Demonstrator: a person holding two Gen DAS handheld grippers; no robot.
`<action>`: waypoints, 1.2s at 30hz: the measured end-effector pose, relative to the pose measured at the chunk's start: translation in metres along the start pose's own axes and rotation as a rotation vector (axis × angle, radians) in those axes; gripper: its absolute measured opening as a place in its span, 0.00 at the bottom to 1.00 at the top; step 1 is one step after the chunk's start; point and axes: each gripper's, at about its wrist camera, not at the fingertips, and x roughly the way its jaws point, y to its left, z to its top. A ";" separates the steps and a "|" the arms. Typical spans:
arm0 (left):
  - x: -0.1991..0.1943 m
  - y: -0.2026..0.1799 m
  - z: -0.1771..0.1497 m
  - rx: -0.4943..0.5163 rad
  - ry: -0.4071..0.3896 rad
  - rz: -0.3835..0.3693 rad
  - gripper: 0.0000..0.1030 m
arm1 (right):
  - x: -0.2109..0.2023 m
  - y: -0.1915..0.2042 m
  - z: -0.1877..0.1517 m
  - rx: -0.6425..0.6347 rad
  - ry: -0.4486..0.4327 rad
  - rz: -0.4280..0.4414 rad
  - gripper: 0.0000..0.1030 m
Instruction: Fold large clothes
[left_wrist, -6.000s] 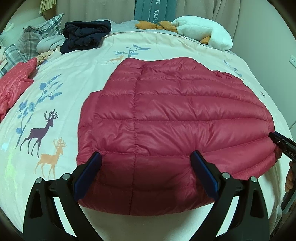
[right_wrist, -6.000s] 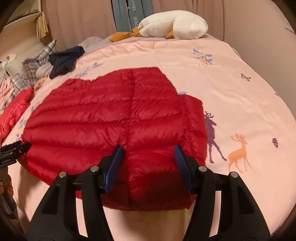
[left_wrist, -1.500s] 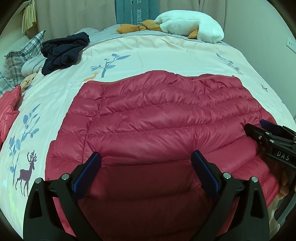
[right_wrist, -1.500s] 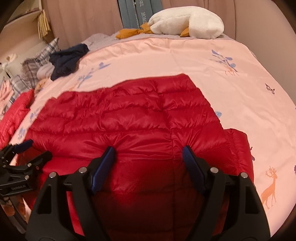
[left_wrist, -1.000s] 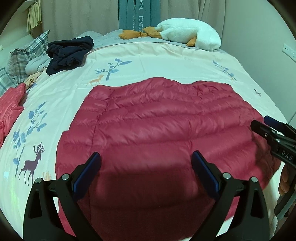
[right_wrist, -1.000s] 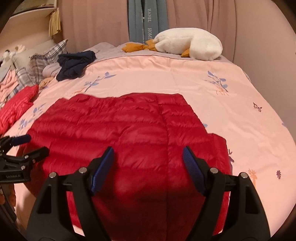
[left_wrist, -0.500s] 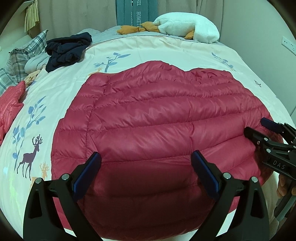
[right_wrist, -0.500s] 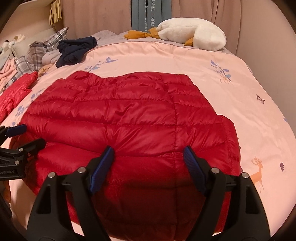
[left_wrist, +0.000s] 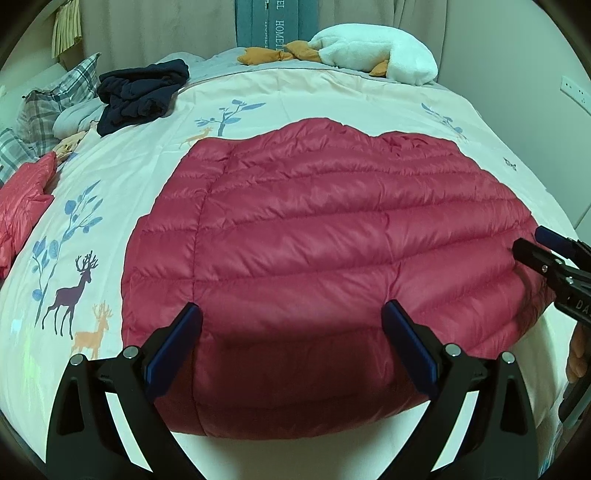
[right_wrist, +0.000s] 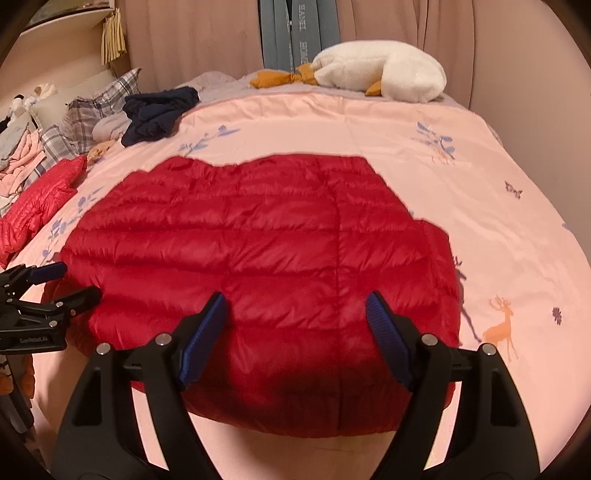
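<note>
1. Left gripper, black frame with blue pads: jaws spread wide, nothing pinched. It hangs above the near hem area of the jacket; whether the pads touch the fabric can't be told.
2. Right gripper, same black frame and blue pads: jaws also spread wide, nothing clamped between them, poised over the jacket's near edge.
3. Each gripper shows in the other's view: the right one at the right edge of the left wrist view, at the jacket's right side; the left one at the left edge of the right wrist view, by the jacket's left side. Part of a hand is seen behind the right gripper.
4. Red quilted puffer jacket: lies flat on the bed, horizontal stitch lines across, one vertical seam running front to back. Its near hem sits close to the bed's near edge. A folded-in part sticks out at its right side in the right wrist view.
5. Pale pink bedspread printed with deer and blue branches: under the jacket, bare around it.
6. Far left on the bed: crumpled dark navy garment, plaid pillows beside it, and a second lighter red quilted garment at the left edge, well apart from the jacket.
7. At the head of the bed: white plush goose toy with orange beak and feet, curtains behind.
</note>
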 end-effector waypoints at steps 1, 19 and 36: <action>0.001 0.000 -0.001 0.001 0.004 0.002 0.96 | 0.004 -0.001 -0.002 0.002 0.011 -0.003 0.77; 0.007 -0.001 -0.007 -0.002 0.020 0.008 0.96 | 0.017 -0.001 -0.007 0.001 0.043 -0.010 0.79; 0.008 -0.001 -0.009 0.000 0.025 0.006 0.96 | 0.019 -0.004 -0.012 0.000 0.046 -0.004 0.79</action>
